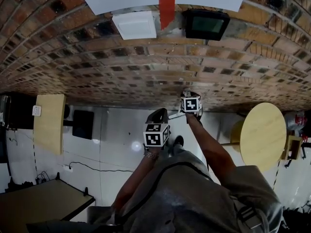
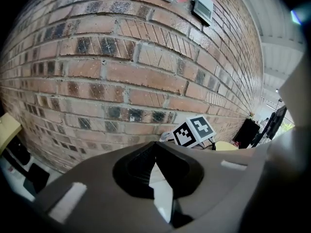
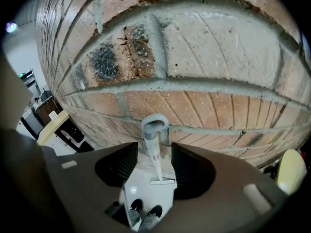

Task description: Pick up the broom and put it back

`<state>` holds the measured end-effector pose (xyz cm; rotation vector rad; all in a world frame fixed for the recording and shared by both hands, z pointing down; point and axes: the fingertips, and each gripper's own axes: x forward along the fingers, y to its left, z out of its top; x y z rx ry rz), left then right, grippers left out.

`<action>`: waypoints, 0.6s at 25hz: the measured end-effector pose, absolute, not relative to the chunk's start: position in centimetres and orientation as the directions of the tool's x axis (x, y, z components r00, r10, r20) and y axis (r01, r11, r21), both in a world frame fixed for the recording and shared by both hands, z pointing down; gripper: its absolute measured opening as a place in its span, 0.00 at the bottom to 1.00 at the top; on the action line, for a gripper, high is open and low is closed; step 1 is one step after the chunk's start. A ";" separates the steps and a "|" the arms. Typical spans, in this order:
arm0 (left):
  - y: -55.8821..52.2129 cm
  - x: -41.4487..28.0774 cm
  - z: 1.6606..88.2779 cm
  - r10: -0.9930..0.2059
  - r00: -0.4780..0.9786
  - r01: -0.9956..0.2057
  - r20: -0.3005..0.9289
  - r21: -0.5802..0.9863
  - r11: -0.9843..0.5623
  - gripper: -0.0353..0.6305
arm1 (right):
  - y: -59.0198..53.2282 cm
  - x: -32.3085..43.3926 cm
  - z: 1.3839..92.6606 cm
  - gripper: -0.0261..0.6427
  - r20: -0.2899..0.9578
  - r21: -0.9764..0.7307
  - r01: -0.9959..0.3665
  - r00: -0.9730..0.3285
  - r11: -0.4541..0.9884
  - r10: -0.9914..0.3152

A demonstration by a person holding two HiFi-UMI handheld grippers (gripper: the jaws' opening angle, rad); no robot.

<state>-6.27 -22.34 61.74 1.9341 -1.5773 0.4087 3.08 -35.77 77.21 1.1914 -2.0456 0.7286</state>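
The broom stands upright against the brick wall (image 3: 194, 57). Its grey handle (image 3: 154, 144) ends in a loop at the top, and its pale head (image 3: 163, 181) rests on the white floor. My right gripper (image 3: 154, 148) is open, one jaw on each side of the handle just under the loop, and neither pad touches it. In the head view the right gripper (image 1: 191, 96) is close to the wall and hides the broom. My left gripper (image 1: 158, 116) hangs just to its left, apart from the broom. In the left gripper view the left gripper (image 2: 155, 148) has its tips together with nothing between them.
A round wooden table (image 1: 262, 135) stands to the right and a rectangular wooden top (image 1: 48, 123) to the left. A dark table (image 1: 39, 203) fills the lower left, with a cable (image 1: 92, 168) on the floor beside it. The person's shoes (image 3: 143, 208) stand below the broom head.
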 end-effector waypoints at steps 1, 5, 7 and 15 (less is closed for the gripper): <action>-22.0 -6.1 62.0 -0.770 0.244 -0.961 0.589 0.254 -0.110 0.02 | -35.5 3.2 76.9 0.32 0.757 -0.138 -0.893 -0.374 0.429 -0.535; -20.5 -5.4 62.9 -0.756 0.249 -0.961 0.606 0.250 -0.117 0.02 | -32.6 4.1 74.1 0.31 0.716 -0.164 -0.898 -0.394 0.409 -0.577; -19.6 -4.8 63.0 -0.752 0.264 -0.958 0.604 0.255 -0.131 0.01 | -29.9 4.6 72.2 0.25 0.689 -0.192 -0.900 -0.408 0.392 -0.599; -13.4 -3.7 60.4 -0.768 0.365 -0.929 0.527 0.264 -0.261 0.02 | -18.6 2.0 64.9 0.03 0.567 -0.270 -0.881 -0.471 0.388 -0.675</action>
